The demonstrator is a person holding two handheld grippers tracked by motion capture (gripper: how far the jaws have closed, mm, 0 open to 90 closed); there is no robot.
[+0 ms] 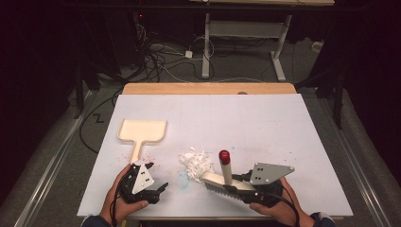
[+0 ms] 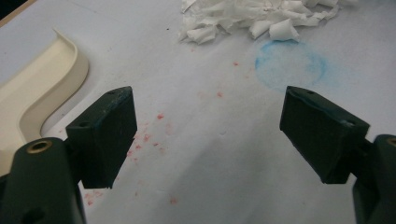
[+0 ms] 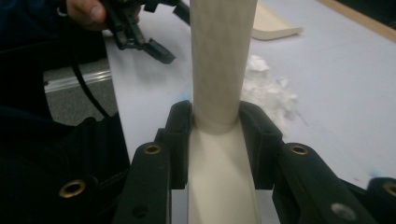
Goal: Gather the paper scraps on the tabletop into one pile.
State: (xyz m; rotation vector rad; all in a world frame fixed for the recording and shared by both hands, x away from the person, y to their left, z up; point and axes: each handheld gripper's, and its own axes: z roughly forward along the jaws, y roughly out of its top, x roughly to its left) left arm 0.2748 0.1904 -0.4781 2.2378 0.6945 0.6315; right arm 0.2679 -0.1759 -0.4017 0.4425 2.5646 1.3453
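1. Counter (image 1: 265, 118): white sheet over a wooden top, whose wood shows along the far edge. Faint red specks lie on the near-left part, and a round blue smudge (image 2: 290, 64) sits just near of the paper heap.
2. Brush (image 1: 226, 177): cream body, bristles along its near edge, upright cream handle capped by a dark red knob (image 1: 224, 156). It rests low at the near-right part of the counter, just right of the paper heap and close to it; whether the bristles touch the sheet cannot be told.
3. Right claw (image 3: 215, 135): closed on the brush, one jaw on each side of the cream body at the foot of the handle, both pressed against it. A hand grips it from the counter's near edge, the grey three-cornered plate on top.
4. Shredded paper (image 1: 196, 162): a loose white heap of torn scraps near the middle of the counter's near half, between the dustpan handle and the brush.
5. Dustpan (image 1: 142, 132): cream, flat on the counter at the left, its tray toward the far side and its handle pointing near. Well apart from the brush.
6. Left claw (image 2: 210, 135): jaws wide apart, nothing between them, bare speckled sheet showing in the gap. It sits at the near-left, just beside the near end of the dustpan handle, not touching it.
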